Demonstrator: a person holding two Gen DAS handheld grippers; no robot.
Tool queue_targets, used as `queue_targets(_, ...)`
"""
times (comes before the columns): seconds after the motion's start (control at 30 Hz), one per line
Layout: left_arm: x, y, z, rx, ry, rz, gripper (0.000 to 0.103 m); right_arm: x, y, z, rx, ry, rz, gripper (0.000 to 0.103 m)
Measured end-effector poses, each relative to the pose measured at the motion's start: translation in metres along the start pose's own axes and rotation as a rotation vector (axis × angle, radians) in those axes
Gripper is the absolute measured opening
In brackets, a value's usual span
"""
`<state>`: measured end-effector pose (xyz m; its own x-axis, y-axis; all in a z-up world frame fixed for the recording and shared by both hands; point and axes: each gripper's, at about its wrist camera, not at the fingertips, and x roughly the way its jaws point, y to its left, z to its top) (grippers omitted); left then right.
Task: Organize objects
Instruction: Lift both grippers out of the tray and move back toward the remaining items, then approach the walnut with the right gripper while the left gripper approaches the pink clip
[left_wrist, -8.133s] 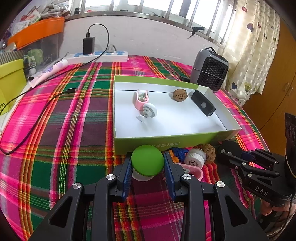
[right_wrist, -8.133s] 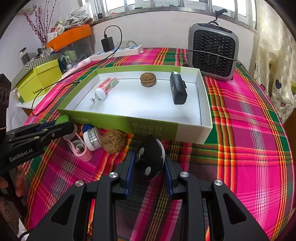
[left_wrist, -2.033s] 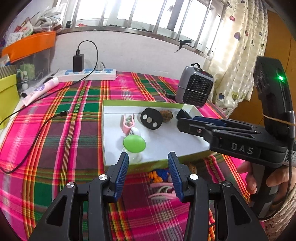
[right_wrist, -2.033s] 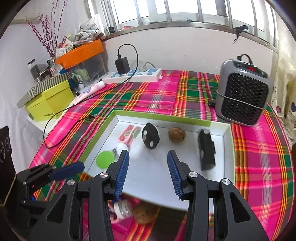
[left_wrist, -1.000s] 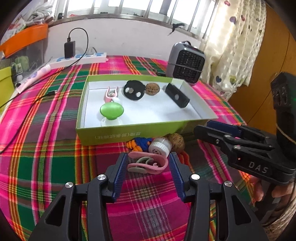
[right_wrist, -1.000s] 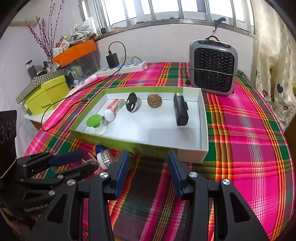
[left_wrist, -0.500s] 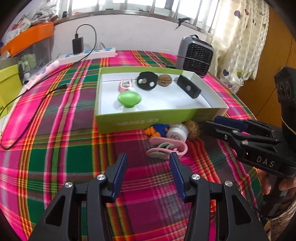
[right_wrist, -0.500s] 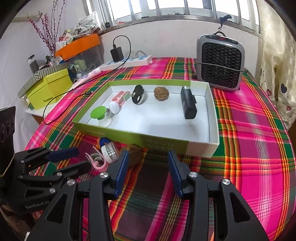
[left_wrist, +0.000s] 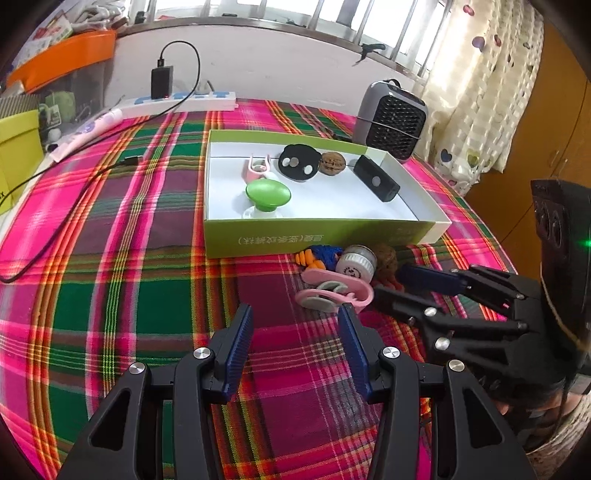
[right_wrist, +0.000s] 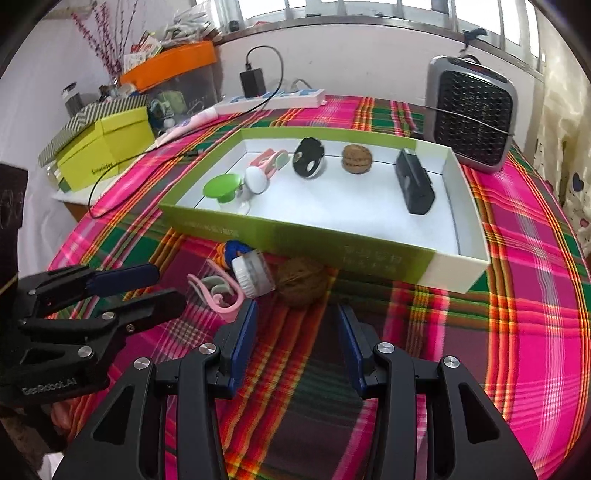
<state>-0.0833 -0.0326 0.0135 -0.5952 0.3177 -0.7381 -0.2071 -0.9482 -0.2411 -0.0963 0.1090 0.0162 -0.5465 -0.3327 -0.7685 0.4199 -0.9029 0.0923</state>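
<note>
A green box (left_wrist: 317, 236) with a white inside holds a green-topped object (left_wrist: 268, 194), a pink clip (left_wrist: 258, 168), a black round object (left_wrist: 298, 167), a walnut (left_wrist: 332, 163) and a black block (left_wrist: 376, 182). In front of the box lie a pink clip (left_wrist: 332, 293), a white jar (left_wrist: 356, 260), a blue and orange toy (left_wrist: 319, 256) and a walnut (right_wrist: 302, 280). My left gripper (left_wrist: 295, 325) is open and empty, just short of the pink clip. My right gripper (right_wrist: 297, 325) is open and empty, just short of the loose walnut.
A grey fan heater (right_wrist: 471, 122) stands behind the box at the right. A power strip with a charger (left_wrist: 184, 101), a cable (left_wrist: 66, 221), a yellow-green box (right_wrist: 107, 151) and an orange bin (right_wrist: 170, 59) lie to the left and back.
Both grippers, open and empty, have pulled back from the box and now sit low in front of the loose objects. The green-topped and black round objects now lie in the box.
</note>
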Motion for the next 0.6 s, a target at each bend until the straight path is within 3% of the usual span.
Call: queue_targets(0.6,-0.01,0.013,0.002,-0.073,-0.023,-0.038,0.046,-0.001,0.031,-0.004,-0.068,0.015,0.108,0.044)
